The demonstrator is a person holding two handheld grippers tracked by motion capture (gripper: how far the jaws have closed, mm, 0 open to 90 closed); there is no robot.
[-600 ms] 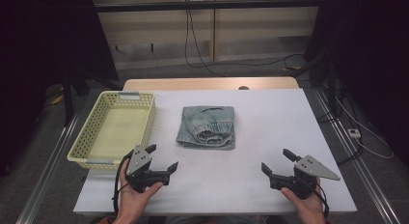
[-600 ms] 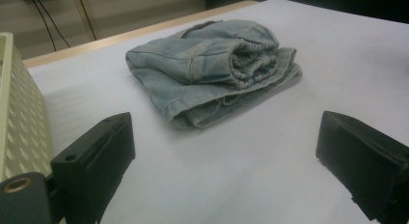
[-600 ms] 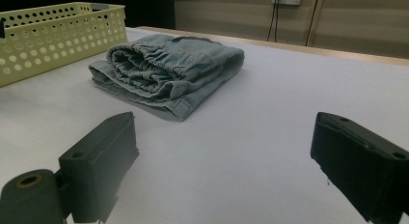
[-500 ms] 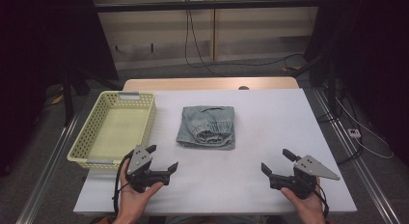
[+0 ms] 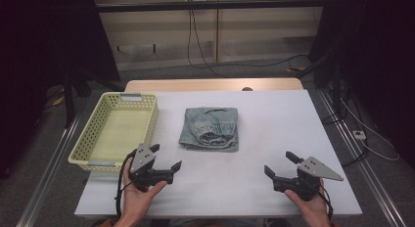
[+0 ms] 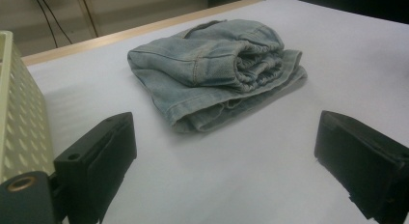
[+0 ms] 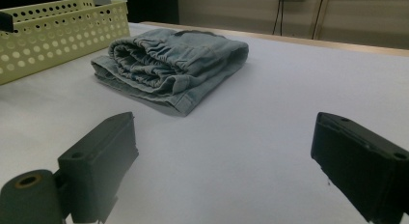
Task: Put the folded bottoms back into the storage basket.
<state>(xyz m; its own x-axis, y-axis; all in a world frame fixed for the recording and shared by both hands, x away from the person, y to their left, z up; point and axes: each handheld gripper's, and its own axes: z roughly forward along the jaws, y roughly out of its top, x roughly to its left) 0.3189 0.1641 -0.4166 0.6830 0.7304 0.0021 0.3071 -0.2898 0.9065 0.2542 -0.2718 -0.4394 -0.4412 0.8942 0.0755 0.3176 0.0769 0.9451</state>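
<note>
Probably soft, floppy folded denim shorts (image 5: pixel 209 128); best pinched at thick elastic waistband. Left gripper (image 5: pixel 166 158) and right gripper (image 5: pixel 280 164) spread wide, empty.

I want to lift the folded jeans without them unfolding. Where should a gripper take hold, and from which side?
Probably the thick rolled waistband on the near edge of the jeans, where the layers stack highest. Either open gripper could come in low along the table from the person's side, one jaw sliding under the fold, the other over it. The thin flat hem at the far edge would likely let layers slip apart.
</note>
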